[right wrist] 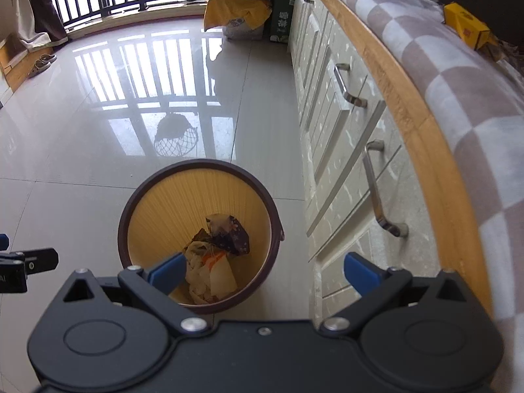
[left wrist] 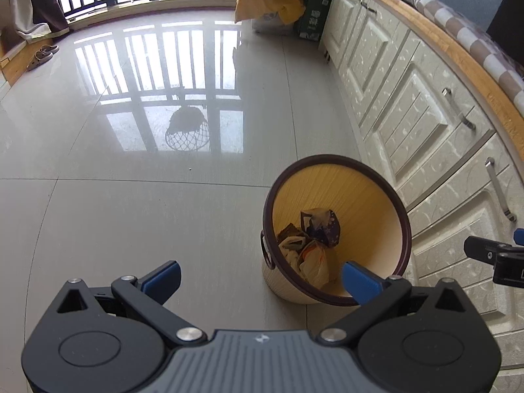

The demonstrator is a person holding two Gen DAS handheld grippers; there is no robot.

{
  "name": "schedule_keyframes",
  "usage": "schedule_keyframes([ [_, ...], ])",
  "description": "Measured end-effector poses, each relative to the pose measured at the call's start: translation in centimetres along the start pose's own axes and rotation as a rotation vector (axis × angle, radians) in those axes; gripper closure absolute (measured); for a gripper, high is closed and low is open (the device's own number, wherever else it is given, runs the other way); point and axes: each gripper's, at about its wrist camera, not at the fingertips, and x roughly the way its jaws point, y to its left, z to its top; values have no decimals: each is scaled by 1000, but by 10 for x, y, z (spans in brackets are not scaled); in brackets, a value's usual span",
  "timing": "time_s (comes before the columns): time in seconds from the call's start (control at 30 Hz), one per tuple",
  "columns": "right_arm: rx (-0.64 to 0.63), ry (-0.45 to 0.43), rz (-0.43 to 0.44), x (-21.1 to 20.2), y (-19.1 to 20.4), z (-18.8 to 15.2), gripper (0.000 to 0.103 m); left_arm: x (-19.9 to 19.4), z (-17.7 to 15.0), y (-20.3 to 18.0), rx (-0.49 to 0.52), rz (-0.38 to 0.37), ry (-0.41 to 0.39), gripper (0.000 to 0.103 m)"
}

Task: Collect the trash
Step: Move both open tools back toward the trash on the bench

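Blue-padded jaws on both the left gripper [left wrist: 260,278] and right gripper [right wrist: 265,271] were spread wide, holding nothing, above the trash bin [right wrist: 154,177].

Yellow bin [right wrist: 157,203], brown-checked cloth [right wrist: 458,75]

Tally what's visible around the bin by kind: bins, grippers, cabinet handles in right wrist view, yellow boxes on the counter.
Trash bin: 1, crumpled trash inside
Grippers: 2, left gripper and right gripper, both open and empty
Cabinet handles: 2 clear, upper handle and lower handle; farther ones too small to count
Yellow box: 1
Total: 6
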Motion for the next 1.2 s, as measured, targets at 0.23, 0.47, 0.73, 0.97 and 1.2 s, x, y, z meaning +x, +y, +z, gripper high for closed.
schedule_keyframes([
  [0.23,21,-67,30,-48,-4,-6,0,-53,-6,2,-17,-10,-91,0],
  [0.47,-7,-167,34,-100,-2,-8,0,-96,-14,0,-27,-20,-170,0],
  [0.73,3,-278,18,-155,-17,-8,0,-139,-14,-12,-13,-39,-264,0],
  [0.97,34,-378,-2,-201,-43,-14,0,-169,-11,-38,26,-86,-358,0],
  [1.2,103,-470,-55,-237,-92,-23,0,-190,-6,-82,79,-154,-443,0],
])
